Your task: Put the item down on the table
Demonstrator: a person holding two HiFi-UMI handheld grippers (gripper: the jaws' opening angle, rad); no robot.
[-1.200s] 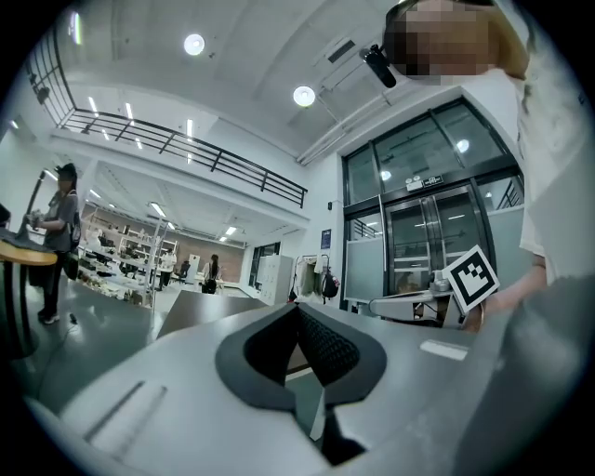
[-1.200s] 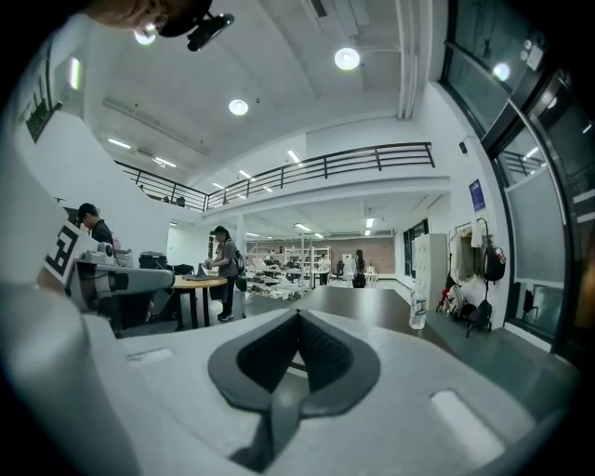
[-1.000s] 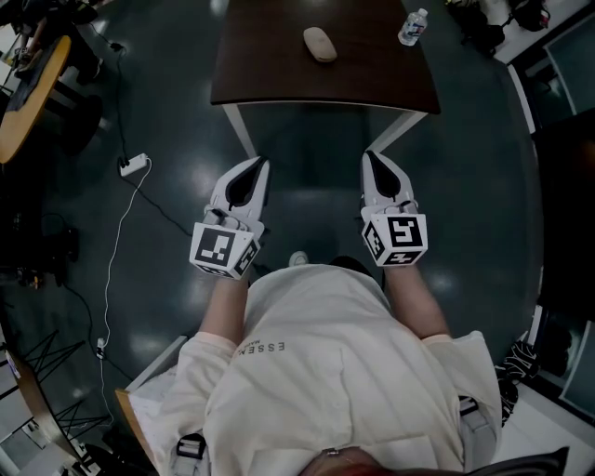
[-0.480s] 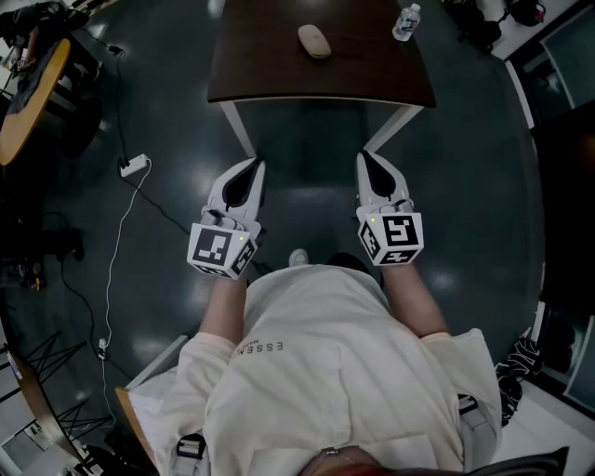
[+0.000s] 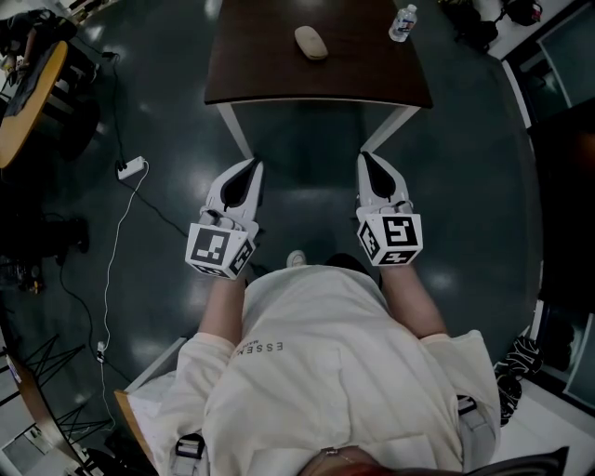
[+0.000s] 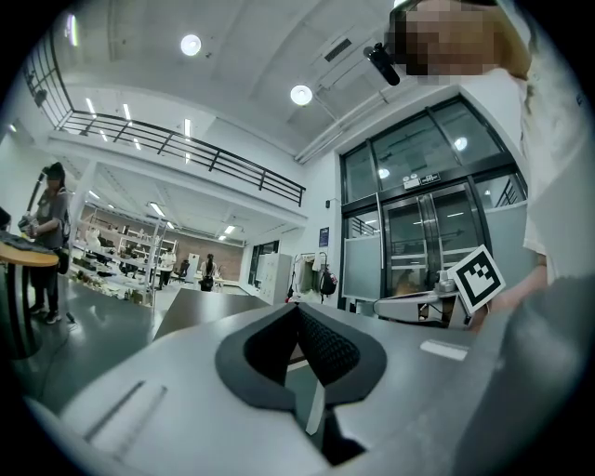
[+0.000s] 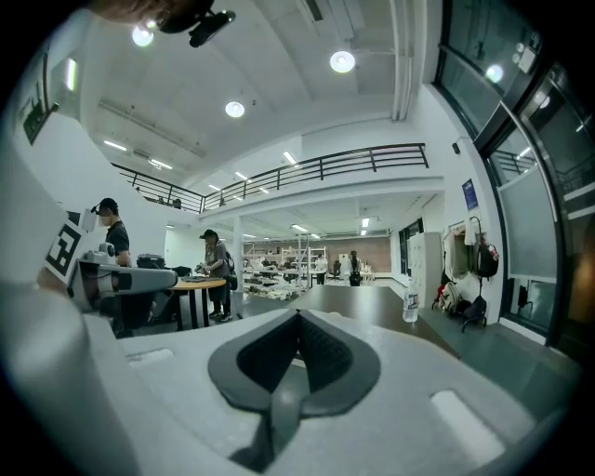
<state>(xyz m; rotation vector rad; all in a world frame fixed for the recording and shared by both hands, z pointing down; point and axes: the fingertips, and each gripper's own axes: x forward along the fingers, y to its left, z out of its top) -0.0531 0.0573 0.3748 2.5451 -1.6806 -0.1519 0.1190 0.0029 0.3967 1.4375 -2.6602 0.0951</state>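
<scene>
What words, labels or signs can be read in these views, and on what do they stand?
"ESSEN": on the back of the person's white shirt, head view; the smaller print beside it is too small to read.
Bottle label: too small to read.
Blue wall sign, right gripper view: blurred, unreadable.

You're on a dark glossy floor (image 5: 465, 186), with a dark brown counter (image 5: 270, 70) on white legs right ahead of you. Round wooden table (image 5: 23, 112) off to your left, and a white power strip (image 5: 130, 168) with its cable lying on the floor near it. High white ceiling with round recessed lights (image 7: 342, 61). Railed mezzanine (image 7: 316, 172) runs across the hall. Tall glass doors (image 6: 423, 246) to your right, with white lockers (image 7: 420, 265) on that side. Shelving (image 7: 279, 274) at the far end.
</scene>
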